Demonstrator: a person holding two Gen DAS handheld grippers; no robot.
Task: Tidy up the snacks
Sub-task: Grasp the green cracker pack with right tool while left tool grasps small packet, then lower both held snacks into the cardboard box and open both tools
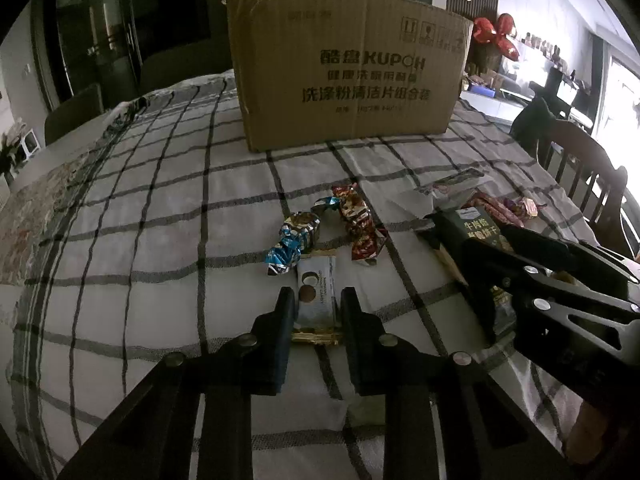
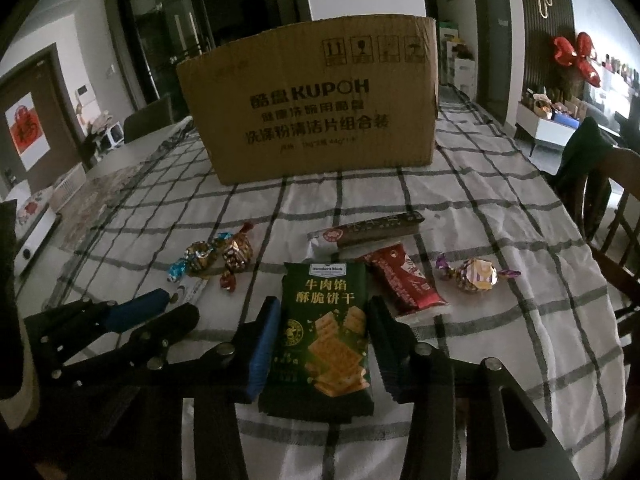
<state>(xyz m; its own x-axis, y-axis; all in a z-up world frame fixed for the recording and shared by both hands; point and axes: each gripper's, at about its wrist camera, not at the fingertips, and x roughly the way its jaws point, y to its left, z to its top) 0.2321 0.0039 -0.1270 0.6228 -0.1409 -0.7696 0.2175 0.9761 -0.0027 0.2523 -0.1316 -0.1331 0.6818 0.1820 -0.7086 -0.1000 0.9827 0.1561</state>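
Lying lengthwise between each claw's fingers, white wafer bar [image 1: 317,294] fills left claw [image 1: 316,304], green cracker packet [image 2: 325,328] right claw [image 2: 324,320].

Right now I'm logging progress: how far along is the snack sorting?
Nothing visibly packed; the inside of the cardboard box is hidden. In hand: the left gripper brackets a white snack bar, the right gripper a green cracker packet. Left: wrapped candies, red packet, brown bar.

Green cracker packet [image 2: 324,332] upright between jaws, white snack bar [image 1: 316,294] flat between jaws, foil candies [image 1: 320,228] clustered
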